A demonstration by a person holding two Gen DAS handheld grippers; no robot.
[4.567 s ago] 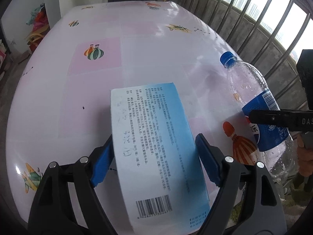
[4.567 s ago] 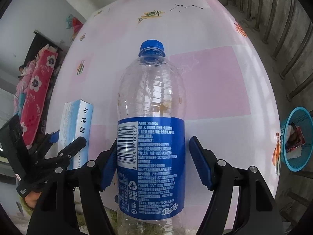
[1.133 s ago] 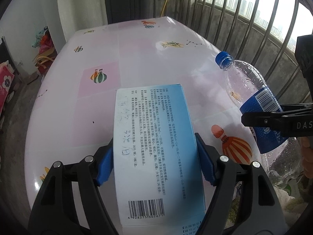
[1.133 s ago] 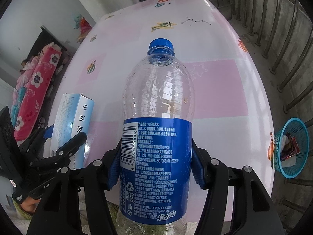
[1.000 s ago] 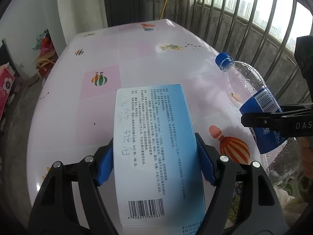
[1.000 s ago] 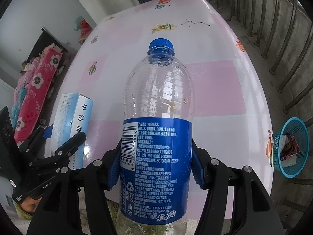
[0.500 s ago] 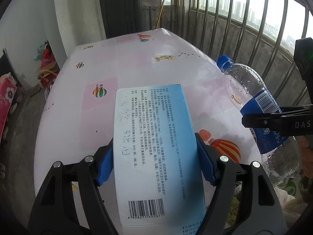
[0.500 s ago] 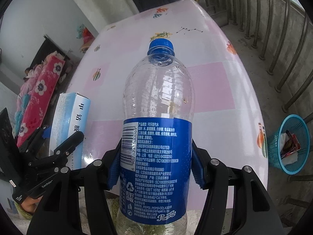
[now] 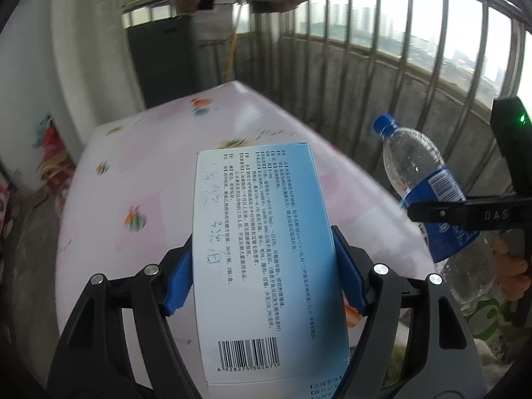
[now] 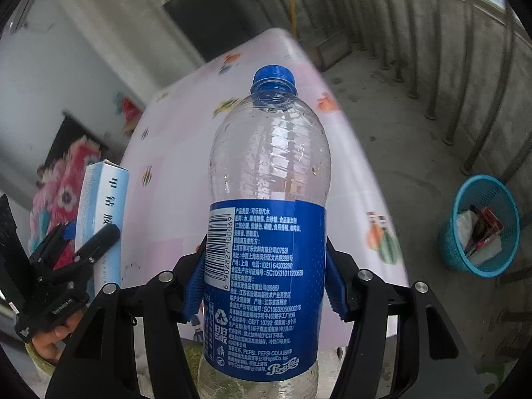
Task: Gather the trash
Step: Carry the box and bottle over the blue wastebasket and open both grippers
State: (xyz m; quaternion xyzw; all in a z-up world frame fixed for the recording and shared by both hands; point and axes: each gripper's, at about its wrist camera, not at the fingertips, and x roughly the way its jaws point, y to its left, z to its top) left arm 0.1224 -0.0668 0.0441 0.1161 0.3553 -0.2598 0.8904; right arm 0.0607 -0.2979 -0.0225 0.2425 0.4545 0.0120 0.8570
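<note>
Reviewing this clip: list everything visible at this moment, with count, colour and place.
Rectangular light-blue and white cardboard box: one, held above the table.
Clear plastic bottle with blue cap and label: one, held above the table's near edge.
Pink patterned tablecloth-covered table: one, ahead.
Blue plastic mesh waste basket: one, on the floor right of the table, holding trash.
Grey metal railing: one, beyond the table.
Left hand-held gripper: black with blue pads, clamping the box.
Right hand-held gripper: black with blue pads, clamping the bottle.

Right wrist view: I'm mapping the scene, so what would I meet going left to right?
Blue and white box in the left gripper → plastic bottle in the right gripper → blue trash basket.
</note>
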